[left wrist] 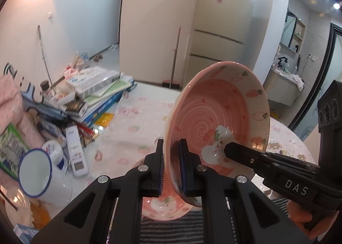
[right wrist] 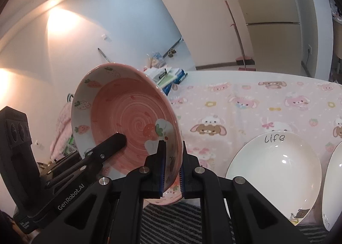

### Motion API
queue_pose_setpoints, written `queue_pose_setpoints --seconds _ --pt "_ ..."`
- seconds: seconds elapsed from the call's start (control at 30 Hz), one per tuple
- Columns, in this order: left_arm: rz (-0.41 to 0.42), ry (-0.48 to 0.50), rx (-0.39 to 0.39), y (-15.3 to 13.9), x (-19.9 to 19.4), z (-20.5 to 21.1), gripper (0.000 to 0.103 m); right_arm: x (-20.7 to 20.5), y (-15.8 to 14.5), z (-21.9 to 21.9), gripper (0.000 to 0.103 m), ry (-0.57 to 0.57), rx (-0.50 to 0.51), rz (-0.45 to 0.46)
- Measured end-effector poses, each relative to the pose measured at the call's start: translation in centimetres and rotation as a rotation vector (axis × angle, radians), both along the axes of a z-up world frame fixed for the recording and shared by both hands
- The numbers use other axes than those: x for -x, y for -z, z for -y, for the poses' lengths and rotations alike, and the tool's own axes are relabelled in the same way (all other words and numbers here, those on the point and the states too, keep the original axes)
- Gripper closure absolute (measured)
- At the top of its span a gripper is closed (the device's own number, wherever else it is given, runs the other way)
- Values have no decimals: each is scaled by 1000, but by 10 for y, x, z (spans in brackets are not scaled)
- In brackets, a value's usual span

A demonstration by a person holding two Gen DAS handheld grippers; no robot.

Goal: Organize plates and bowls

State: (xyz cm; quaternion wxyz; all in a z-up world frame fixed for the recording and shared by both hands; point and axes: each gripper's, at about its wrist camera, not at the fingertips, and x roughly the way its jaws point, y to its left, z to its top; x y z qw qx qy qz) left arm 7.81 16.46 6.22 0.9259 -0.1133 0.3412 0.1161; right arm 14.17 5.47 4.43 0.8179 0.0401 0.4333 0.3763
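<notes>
Above the pink cartoon tablecloth (right wrist: 245,103), a pink strawberry bowl (left wrist: 218,115) hangs tilted on edge, its left rim clamped by the left gripper (left wrist: 172,171) and its right rim clamped by the right gripper (right wrist: 172,171), both squeezed tight on it. Directly beneath that bowl sits a second pink bowl (left wrist: 166,207). Right of the held bowl, a white "life" plate (right wrist: 275,171) rests on the tablecloth beside another white plate (right wrist: 333,190), while stacked boxes (left wrist: 100,92) lie far left of it.
</notes>
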Motion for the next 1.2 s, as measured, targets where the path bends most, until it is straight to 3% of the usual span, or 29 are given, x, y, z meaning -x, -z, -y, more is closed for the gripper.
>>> queue_pose_setpoints --seconds 0.27,0.6,0.73,0.93,1.2 --pt "-76 -39 -6 39 9 -15 91 16 31 -31 91 -30 143 37" --pt "-170 -64 -15 79 14 -24 90 23 65 -54 90 -71 249 43" --pt "-185 -81 -64 83 15 -22 89 28 69 -58 88 -90 276 46" --pt "-194 -83 -97 84 12 -20 89 35 68 -64 86 -101 346 127" --pt "-198 -91 -127 86 10 -16 88 26 66 -61 85 -119 341 84"
